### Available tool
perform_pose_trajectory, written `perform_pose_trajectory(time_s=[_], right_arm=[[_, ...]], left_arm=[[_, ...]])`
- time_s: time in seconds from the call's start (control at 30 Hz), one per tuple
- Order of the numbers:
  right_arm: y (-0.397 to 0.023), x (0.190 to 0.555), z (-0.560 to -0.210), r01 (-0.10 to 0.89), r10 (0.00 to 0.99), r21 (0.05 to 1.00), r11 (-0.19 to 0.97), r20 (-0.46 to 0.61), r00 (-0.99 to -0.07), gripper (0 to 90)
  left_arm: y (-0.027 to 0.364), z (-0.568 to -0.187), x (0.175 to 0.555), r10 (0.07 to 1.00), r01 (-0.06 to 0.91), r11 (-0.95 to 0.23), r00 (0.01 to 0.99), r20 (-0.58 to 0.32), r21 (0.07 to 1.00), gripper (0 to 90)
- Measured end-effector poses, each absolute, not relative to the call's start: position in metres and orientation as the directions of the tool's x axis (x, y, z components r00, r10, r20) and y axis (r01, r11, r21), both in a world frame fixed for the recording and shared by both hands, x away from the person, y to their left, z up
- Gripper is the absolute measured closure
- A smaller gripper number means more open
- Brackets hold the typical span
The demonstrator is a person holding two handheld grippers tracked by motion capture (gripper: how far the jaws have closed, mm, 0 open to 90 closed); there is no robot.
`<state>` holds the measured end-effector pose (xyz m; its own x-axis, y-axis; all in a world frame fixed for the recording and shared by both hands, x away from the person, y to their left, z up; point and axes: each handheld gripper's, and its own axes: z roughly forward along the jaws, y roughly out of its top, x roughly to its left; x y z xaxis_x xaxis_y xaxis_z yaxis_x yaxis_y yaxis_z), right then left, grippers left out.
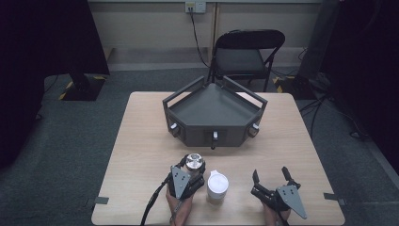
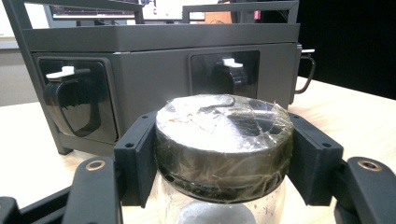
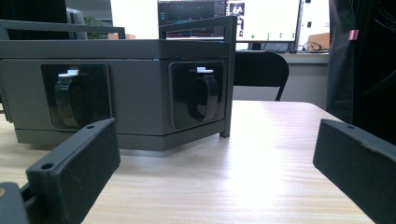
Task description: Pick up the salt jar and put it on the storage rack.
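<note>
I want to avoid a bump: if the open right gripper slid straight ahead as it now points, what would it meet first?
Probably the dark grey angular tray stand; the right gripper has bare wooden tabletop ahead first, though depth is hard to judge.

The left tongs [image 1: 192,170] are sitting at the near edge, their jaws closing flat against both sides of what is between them, a hand [image 1: 178,207] gripping them from below. The right tongs [image 1: 272,180] are resting well apart to the right, jaws standing wide with nothing between.
</note>
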<state>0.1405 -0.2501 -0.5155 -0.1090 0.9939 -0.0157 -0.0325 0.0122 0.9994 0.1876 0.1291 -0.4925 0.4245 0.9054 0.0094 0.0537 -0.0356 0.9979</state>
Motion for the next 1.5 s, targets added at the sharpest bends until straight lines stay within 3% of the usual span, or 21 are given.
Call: perform_pose_trajectory(time_s=[0.93,1.5], right_arm=[[-0.250,0.140,-0.516,-0.032,0.994,0.999,0.012,-0.016,-0.108,0.0],[-0.250,0.140,-0.516,-0.033,0.994,0.999,0.012,-0.016,-0.107,0.0]], left_arm=[[0.152,-0.470,0.202,0.869,0.034,-0.022,0.495,0.002,0.999,34.6],[0.170,-0.422,0.235,0.816,-0.010,-0.017,0.578,0.020,1.000,34.7]])
